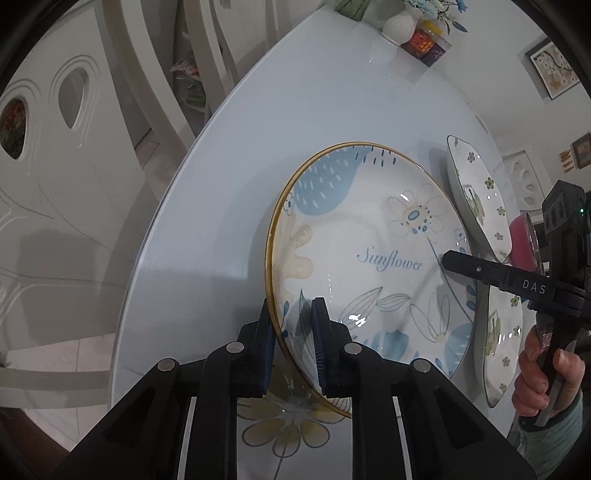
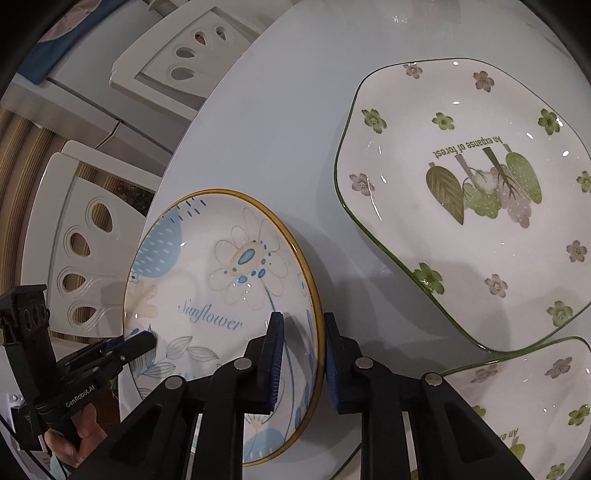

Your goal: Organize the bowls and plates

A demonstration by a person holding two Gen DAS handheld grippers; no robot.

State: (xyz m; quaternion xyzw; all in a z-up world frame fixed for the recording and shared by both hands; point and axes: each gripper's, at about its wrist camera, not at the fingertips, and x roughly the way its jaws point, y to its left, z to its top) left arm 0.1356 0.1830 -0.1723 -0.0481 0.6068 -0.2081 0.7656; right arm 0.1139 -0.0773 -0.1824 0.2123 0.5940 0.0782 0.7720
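Observation:
A round "Sunflower" plate (image 1: 369, 258) with a yellow rim is held between both grippers above a pale blue table (image 1: 258, 129). My left gripper (image 1: 291, 347) is shut on its near rim. My right gripper (image 2: 301, 362) is shut on the plate's opposite rim (image 2: 221, 295); it also shows in the left wrist view (image 1: 454, 260). A second flowered plate (image 1: 284, 428) lies below the held one. A green-rimmed "An expanse of forest" plate (image 2: 480, 203) lies on the table, with another like it (image 2: 535, 406) nearer.
White chairs (image 2: 92, 240) stand around the table edge. A white vase (image 1: 399, 26) and small jars (image 1: 428, 46) sit at the far end of the table. A pink object (image 1: 521, 240) shows behind the right gripper.

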